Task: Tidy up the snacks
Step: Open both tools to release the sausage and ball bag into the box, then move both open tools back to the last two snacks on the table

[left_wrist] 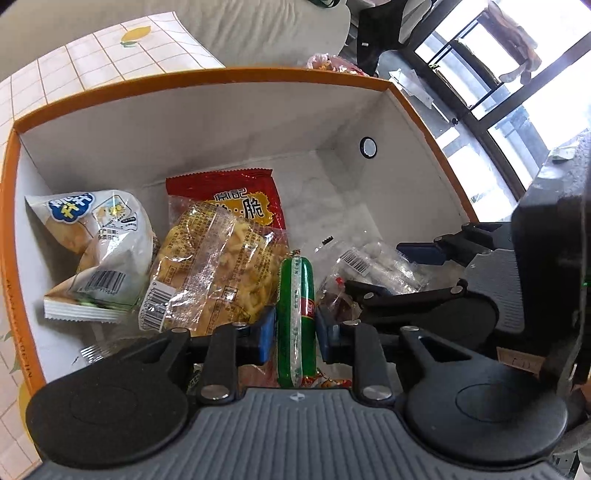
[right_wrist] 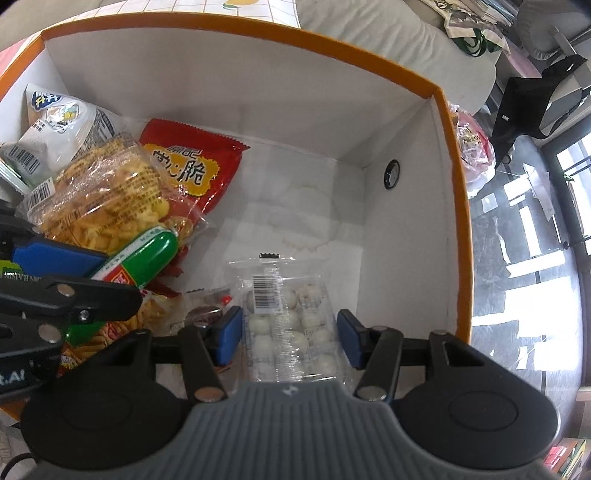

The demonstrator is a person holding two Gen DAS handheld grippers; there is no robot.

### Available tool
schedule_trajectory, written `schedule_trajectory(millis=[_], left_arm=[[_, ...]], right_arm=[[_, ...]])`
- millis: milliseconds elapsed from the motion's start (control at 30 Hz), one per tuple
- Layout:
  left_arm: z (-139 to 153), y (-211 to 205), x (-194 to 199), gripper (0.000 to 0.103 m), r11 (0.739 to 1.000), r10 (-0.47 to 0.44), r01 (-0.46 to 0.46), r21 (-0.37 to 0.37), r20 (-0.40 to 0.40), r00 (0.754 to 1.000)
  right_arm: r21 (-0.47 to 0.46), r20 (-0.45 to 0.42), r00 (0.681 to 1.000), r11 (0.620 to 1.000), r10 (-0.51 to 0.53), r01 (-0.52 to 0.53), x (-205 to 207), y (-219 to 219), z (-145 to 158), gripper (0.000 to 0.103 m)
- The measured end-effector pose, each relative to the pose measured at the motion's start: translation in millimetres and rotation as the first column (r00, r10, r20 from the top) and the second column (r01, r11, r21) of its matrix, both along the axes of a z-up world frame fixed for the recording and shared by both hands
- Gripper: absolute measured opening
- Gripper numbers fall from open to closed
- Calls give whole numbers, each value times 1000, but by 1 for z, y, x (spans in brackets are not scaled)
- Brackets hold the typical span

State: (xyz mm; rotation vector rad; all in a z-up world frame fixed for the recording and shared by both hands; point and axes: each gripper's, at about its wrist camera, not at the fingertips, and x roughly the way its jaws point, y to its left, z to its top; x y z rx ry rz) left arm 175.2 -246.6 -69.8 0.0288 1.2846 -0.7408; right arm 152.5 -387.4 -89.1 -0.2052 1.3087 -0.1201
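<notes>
An orange-rimmed white box (left_wrist: 236,122) holds the snacks; it also shows in the right wrist view (right_wrist: 406,206). My left gripper (left_wrist: 295,334) is shut on a green sausage stick (left_wrist: 295,314), low inside the box; the stick also shows in the right wrist view (right_wrist: 147,254). My right gripper (right_wrist: 290,338) is open, its pads either side of a clear pack of white balls (right_wrist: 291,332) lying on the box floor. A yellow noodle-snack bag (left_wrist: 214,273), a red bag (left_wrist: 236,199) and a white bag (left_wrist: 99,240) lie at the left.
The box stands on a tiled lemon-print cloth (left_wrist: 92,66). A grey cushion (right_wrist: 399,33) lies behind it. A pink bag of snacks (right_wrist: 472,147) sits outside the box's right wall. Dark floor and windows are at the right.
</notes>
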Motion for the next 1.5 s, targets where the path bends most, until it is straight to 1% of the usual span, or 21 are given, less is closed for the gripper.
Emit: schedule_trajectory(millis=[67,133,267,367,433,500,567,633,767,867,933,1100,1233,1433,1500], left_arm=[[4,3,-1,36,1000,5,-5,-7,5,1000],[7,3,-1,43,1000,5,-5,-8,13,1000],[14,6,-3,49,1000,9,-9,-7,30,1000],[21,7,-7,50,1000,21,-20,-8,51,998],[26,8,-10,50,1000,17,-17,-10,66,998],[33,9,-14,51,1000,22,-22,-5,92,996],[41,14,-19,51,999,34,-35,5,119,992],[48,21,-22,51,998,54,-55,7,149,987],[65,42,-32,51,995,104,-103,-16,202,974],[76,57,-40,51,990,138,-137,-22,242,960],[82,68,-45,51,987,157,-155,-29,263,952],[94,97,-55,51,976,217,-216,-37,309,926],[99,124,-67,51,963,261,-268,-29,349,900],[95,168,-78,51,944,310,-331,-17,392,866],[91,185,-80,51,931,343,-363,-27,393,853]], right_arm=[[-8,0,1000,1000,7,-7,1,1,0,56],[-15,0,1000,1000,13,-13,0,3,1,56],[-28,1,1000,999,17,-17,-2,5,2,56],[-59,18,999,998,35,-34,-5,10,8,61],[-86,34,998,995,54,-51,-8,15,14,67],[-108,48,997,993,61,-56,-10,18,20,69],[-133,69,995,989,66,-57,-13,21,27,74],[-160,99,993,986,64,-48,-17,23,36,76],[-168,188,982,986,24,8,-31,26,56,78],[-126,260,965,990,-25,59,-40,29,68,79],[-77,306,950,993,-58,85,-49,34,77,79],[25,390,914,994,-111,110,-67,56,91,78],[77,457,882,993,-110,84,-81,81,99,78],[134,532,844,991,-68,-5,-96,129,102,77],[150,551,833,988,-50,-39,-99,145,101,77]])
